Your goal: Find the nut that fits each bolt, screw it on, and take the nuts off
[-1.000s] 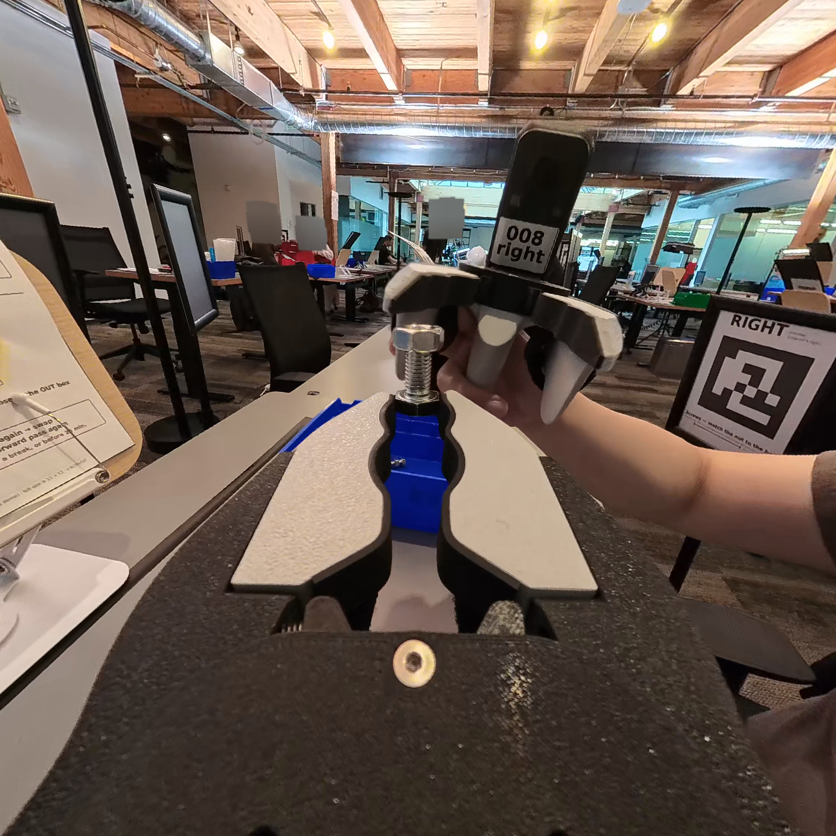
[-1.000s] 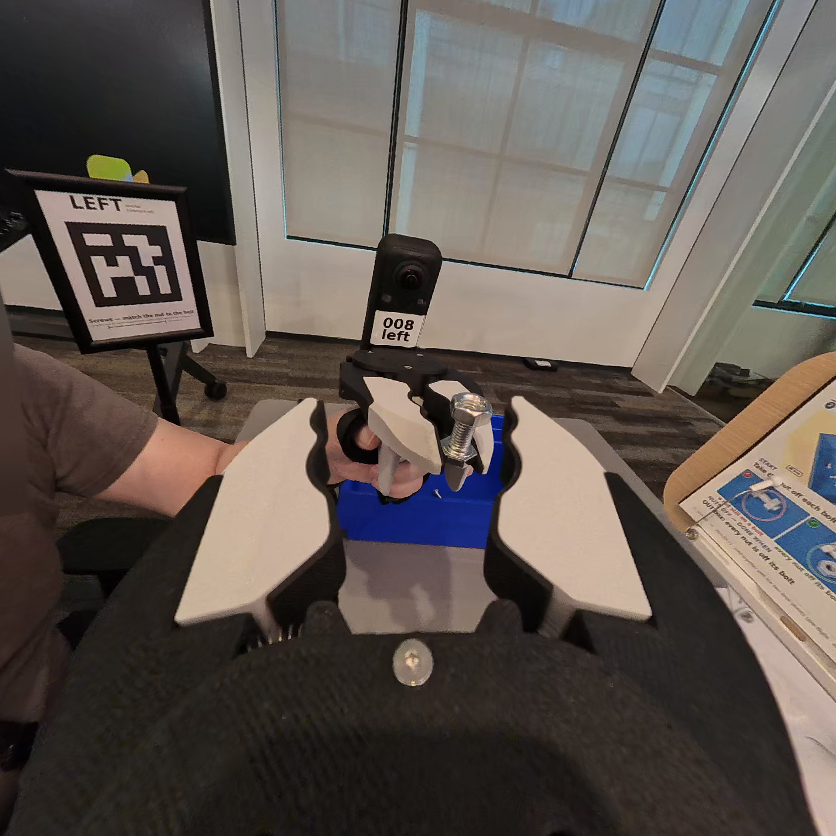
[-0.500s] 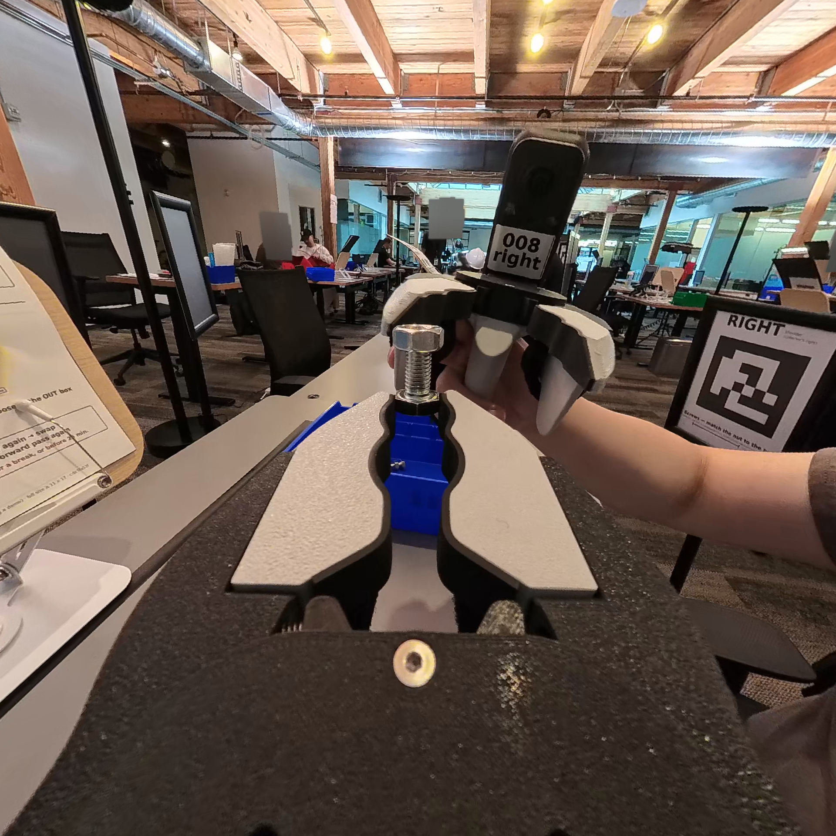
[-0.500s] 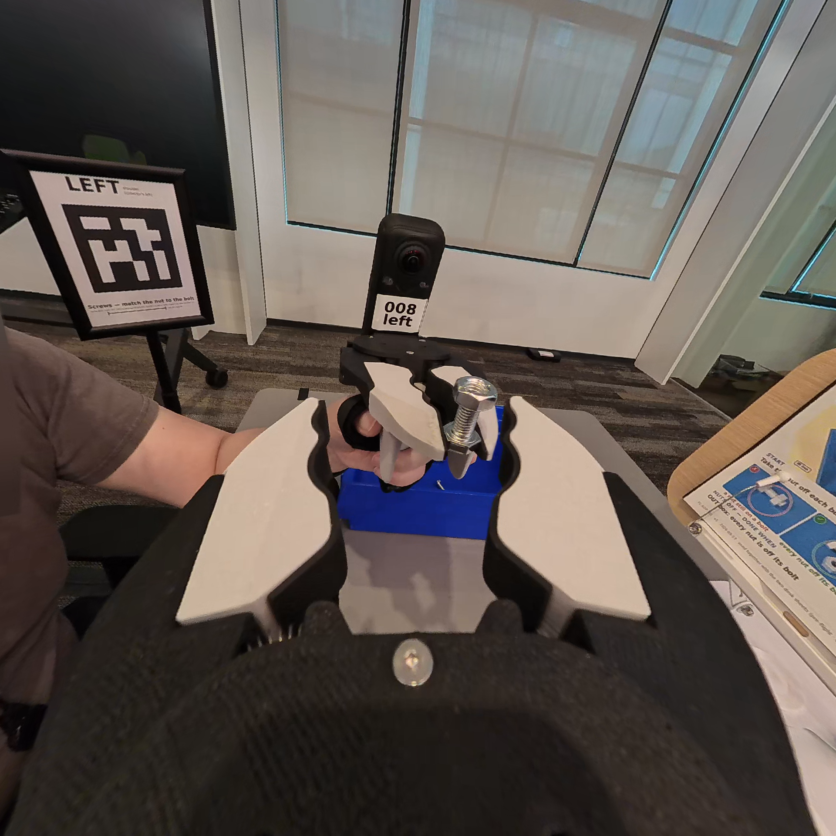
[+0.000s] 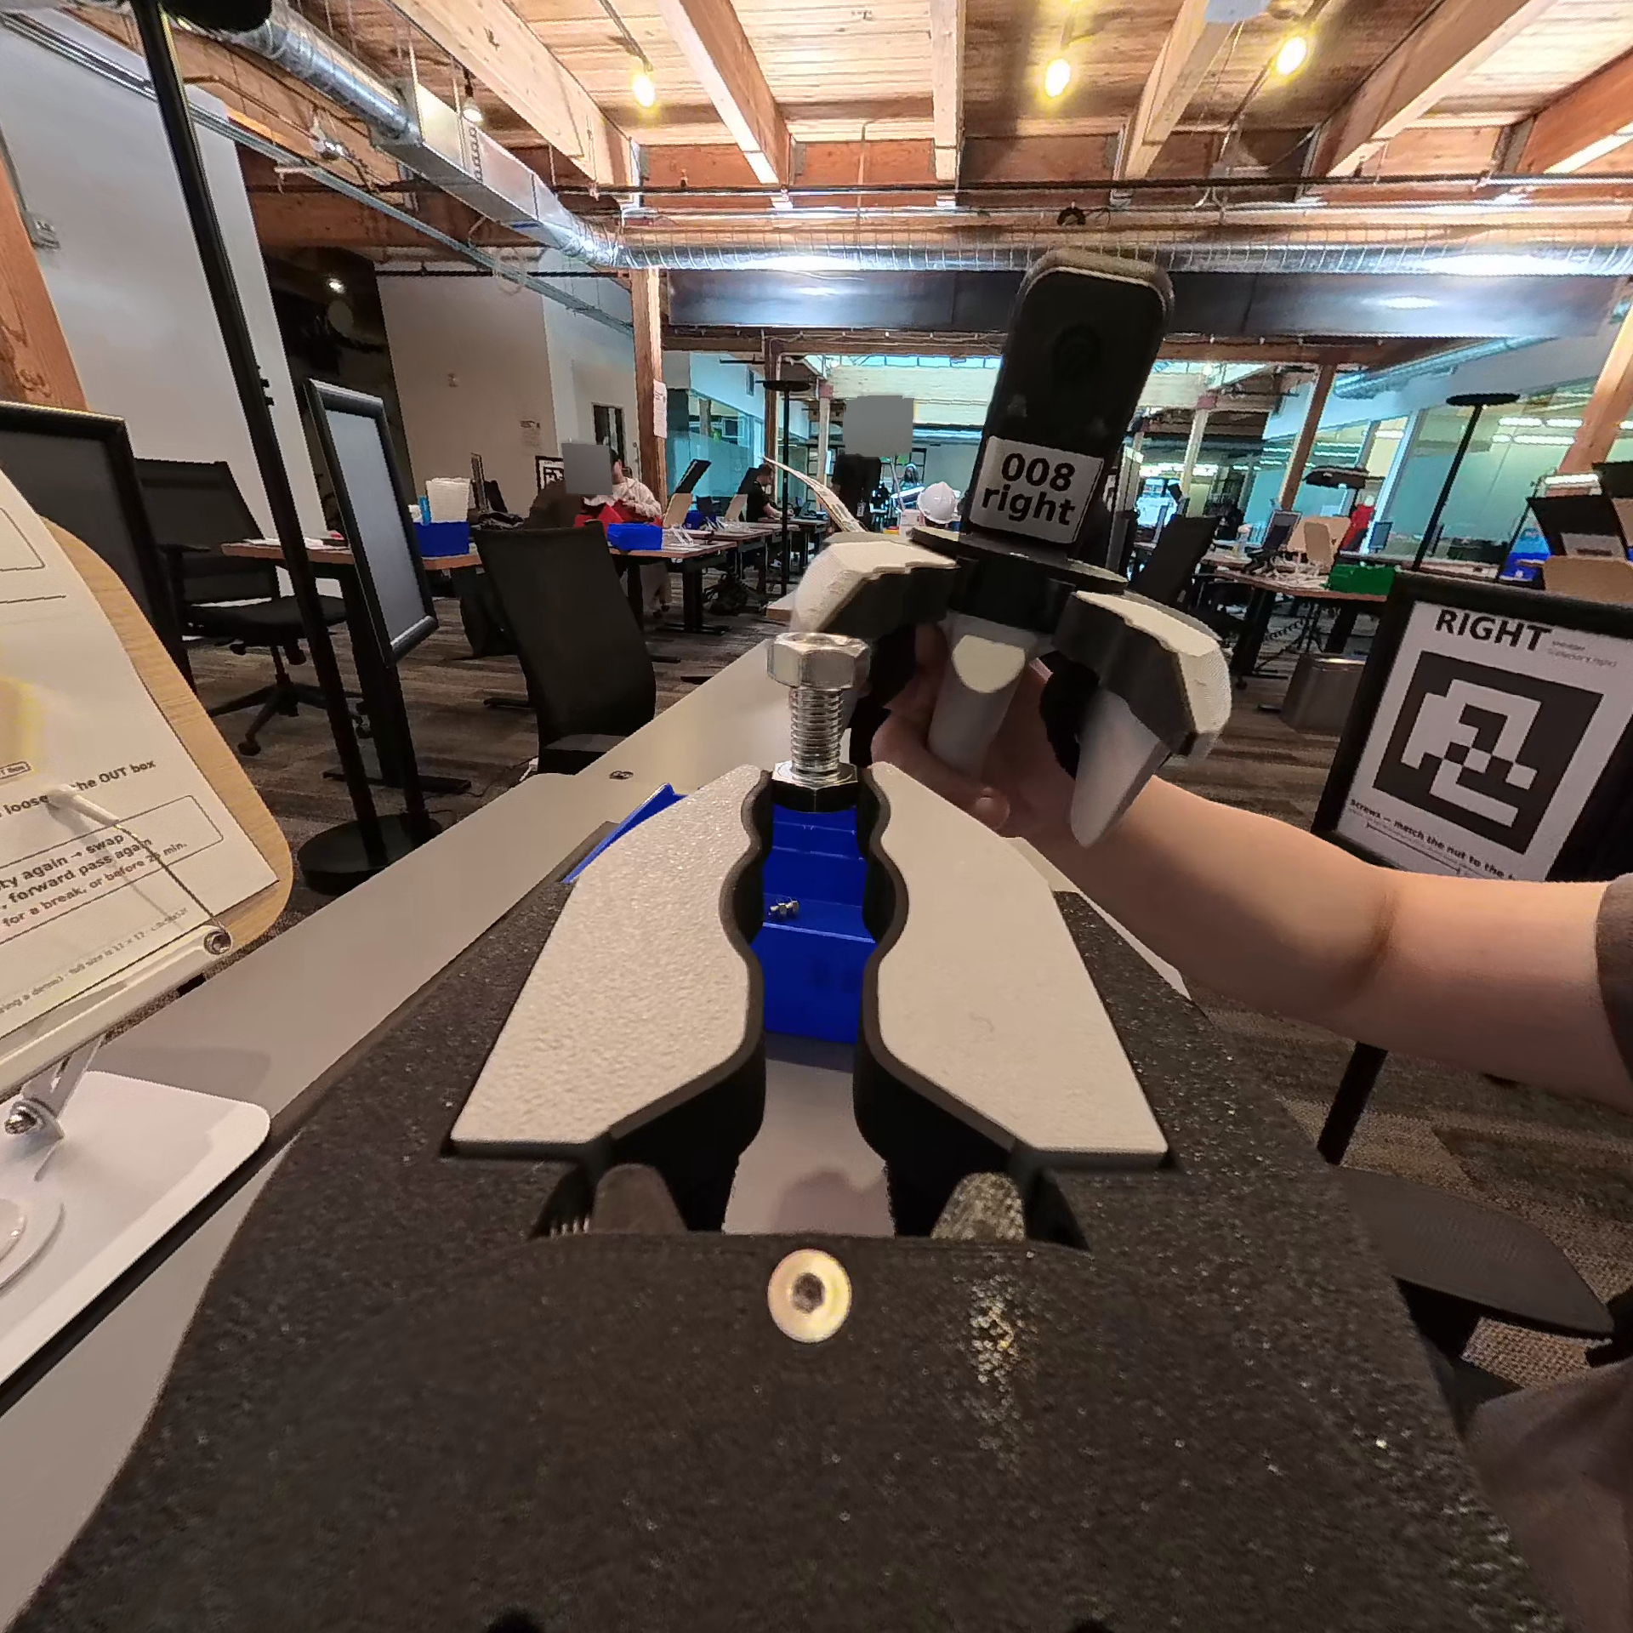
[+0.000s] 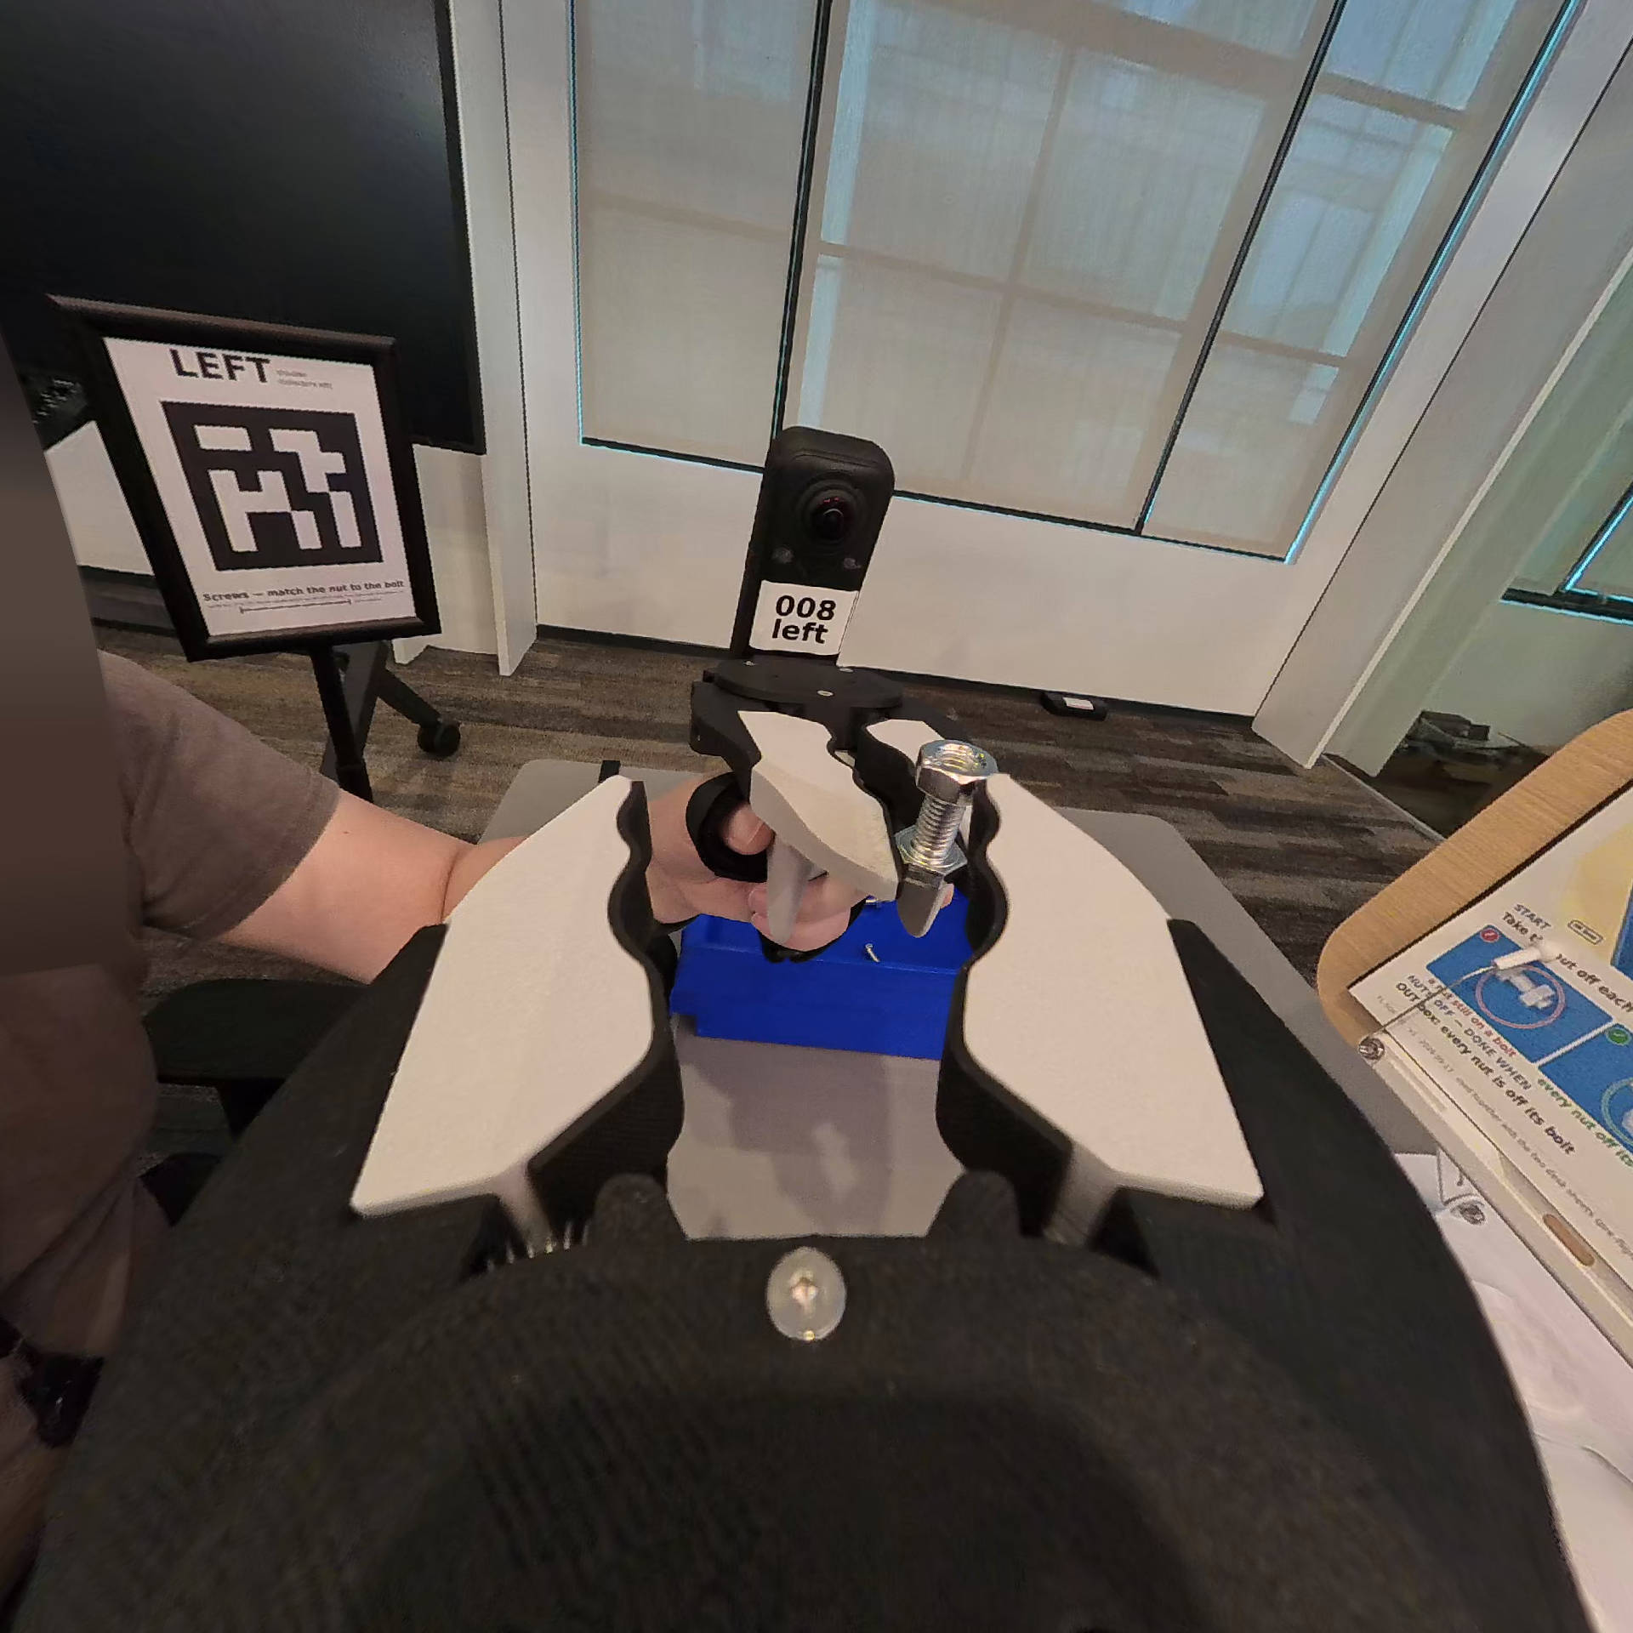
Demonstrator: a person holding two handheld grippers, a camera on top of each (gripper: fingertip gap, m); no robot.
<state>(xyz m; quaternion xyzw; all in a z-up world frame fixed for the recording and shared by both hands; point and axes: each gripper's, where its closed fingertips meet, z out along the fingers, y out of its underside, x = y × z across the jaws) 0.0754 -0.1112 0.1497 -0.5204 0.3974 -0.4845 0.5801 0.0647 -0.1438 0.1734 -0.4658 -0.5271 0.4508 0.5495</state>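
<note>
The bolt (image 5: pixel 815 720) stands upright at the tips of the left gripper (image 5: pixel 815 795), hex head up, its bright threaded shank rising from a nut (image 5: pixel 813 786) that the jaws pinch between them; the jaws are nearly closed, with only a narrow wavy slot behind the nut. In the right wrist view the same bolt (image 6: pixel 942 817) leans a little, the nut (image 6: pixel 926 862) low on its thread, held above the blue bin (image 6: pixel 813 1003).

To the far left in the left wrist view an instruction sheet (image 5: pixel 97 848) on a rounded wooden board leans on a small metal stand. Through the slot between the grey, grainy finger pads (image 5: pixel 619 963) shows the blue bin (image 5: pixel 808 972), stepped inside, with a couple of tiny screws (image 5: pixel 783 907) lying in it, resting on the pale grey surface (image 5: pixel 353 954). Just right of the bolt head, the right gripper (image 5: pixel 998 698) is held in a hand (image 5: pixel 972 778), facing the camera, its jaws spread wide and holding nothing; one white finger (image 5: pixel 848 583) arches just above the bolt head, and whether it touches I cannot tell. A black-framed sign (image 5: pixel 1493 742) with a square code pattern stands farther right.

In the right wrist view the right gripper's (image 6: pixel 808 875) own pads stand well apart, matte white on black.
</note>
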